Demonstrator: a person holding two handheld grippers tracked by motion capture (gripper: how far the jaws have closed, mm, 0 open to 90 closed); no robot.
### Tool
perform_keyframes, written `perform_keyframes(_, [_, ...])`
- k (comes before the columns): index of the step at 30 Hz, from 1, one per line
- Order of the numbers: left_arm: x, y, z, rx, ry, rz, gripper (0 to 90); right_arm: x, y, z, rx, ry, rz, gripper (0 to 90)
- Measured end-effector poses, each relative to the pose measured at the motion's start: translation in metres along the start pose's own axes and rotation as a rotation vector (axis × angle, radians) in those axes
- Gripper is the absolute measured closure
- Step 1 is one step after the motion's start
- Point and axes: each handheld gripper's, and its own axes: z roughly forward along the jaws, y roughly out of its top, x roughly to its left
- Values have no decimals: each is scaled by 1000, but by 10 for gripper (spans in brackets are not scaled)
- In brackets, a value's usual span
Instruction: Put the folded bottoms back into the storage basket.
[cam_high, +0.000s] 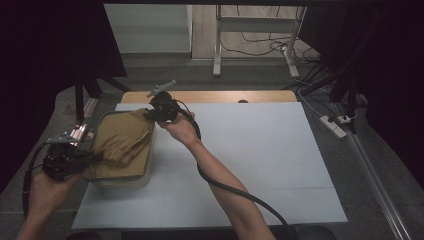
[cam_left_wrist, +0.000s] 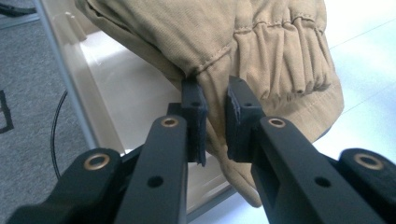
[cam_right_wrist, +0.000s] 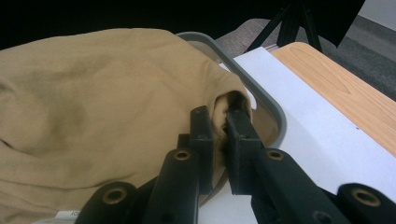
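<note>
A tan garment (cam_high: 122, 140) with an elastic gathered band lies heaped over a clear plastic bin (cam_high: 120, 181) at the table's left. My left gripper (cam_high: 95, 160) is at the bin's near left corner. In the left gripper view it (cam_left_wrist: 215, 116) is shut on a fold of the garment (cam_left_wrist: 243, 37) just below the gathered band. My right gripper (cam_high: 151, 116) is at the bin's far right corner. In the right gripper view it (cam_right_wrist: 223, 126) is shut on a bunched edge of the garment (cam_right_wrist: 93, 93), next to the bin's grey rim (cam_right_wrist: 261, 95).
A white sheet (cam_high: 250, 150) covers the wooden table (cam_high: 225, 96); its middle and right are bare. A metal rail (cam_high: 85, 125) runs beside the bin on the left. On the floor to the right lie a power strip (cam_high: 332, 125) and cables.
</note>
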Motion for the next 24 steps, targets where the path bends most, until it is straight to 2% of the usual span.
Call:
perform_keyframes(9, [7,-9,1,9,18,-19,790,6,0,14,7,-3,-15,827])
perform_keyframes(17, [12,-16,12,24,15,-39,789,5,-9,28,25,-11,2,826])
perform_keyframes(24, [14,-18,23,38,30,-36,788,3,-14,36,30,-25,11,826])
